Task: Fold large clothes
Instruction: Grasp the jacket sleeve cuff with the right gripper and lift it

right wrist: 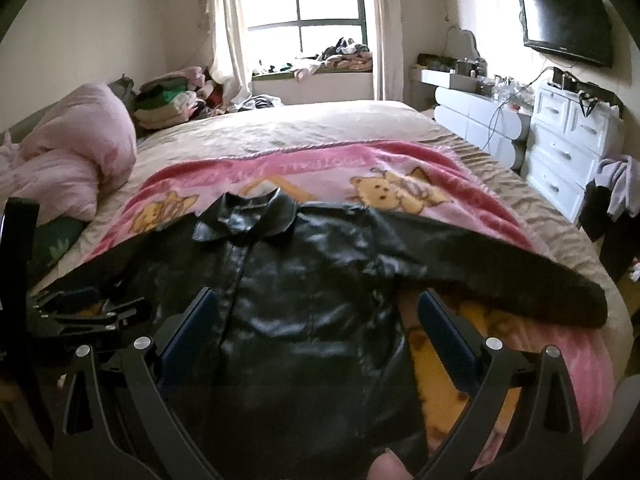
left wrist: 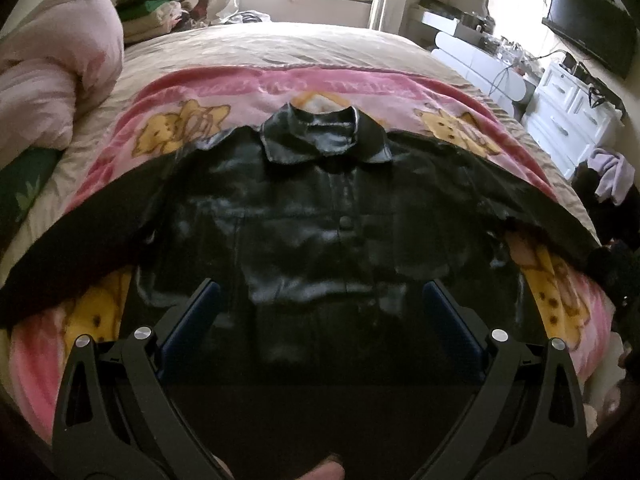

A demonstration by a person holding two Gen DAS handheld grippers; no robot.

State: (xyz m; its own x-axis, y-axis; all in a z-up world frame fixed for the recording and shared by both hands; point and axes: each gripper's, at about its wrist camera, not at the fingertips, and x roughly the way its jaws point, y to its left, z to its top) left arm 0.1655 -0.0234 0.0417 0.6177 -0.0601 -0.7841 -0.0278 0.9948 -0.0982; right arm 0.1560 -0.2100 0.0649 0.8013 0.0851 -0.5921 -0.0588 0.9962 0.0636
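A black shiny leather jacket (left wrist: pixel 304 216) lies flat, front up, on a pink cartoon blanket (left wrist: pixel 240 88), collar at the far end, sleeves spread out left and right. My left gripper (left wrist: pixel 320 300) is open and empty, above the jacket's lower middle. In the right wrist view the jacket (right wrist: pixel 312 280) lies the same way on the blanket (right wrist: pixel 400 168), its right sleeve (right wrist: pixel 520 276) stretched toward the bed edge. My right gripper (right wrist: pixel 318 308) is open and empty, over the jacket's right half near the hem. The left gripper (right wrist: pixel 88 304) shows at the left there.
The bed (right wrist: pixel 304 124) has a beige cover. A pink duvet (right wrist: pixel 68 144) is bunched at the left. White drawers (right wrist: pixel 568 144) and a wall TV (right wrist: pixel 568 24) stand at the right. Clothes are piled at the window (right wrist: pixel 344 52) and far left corner.
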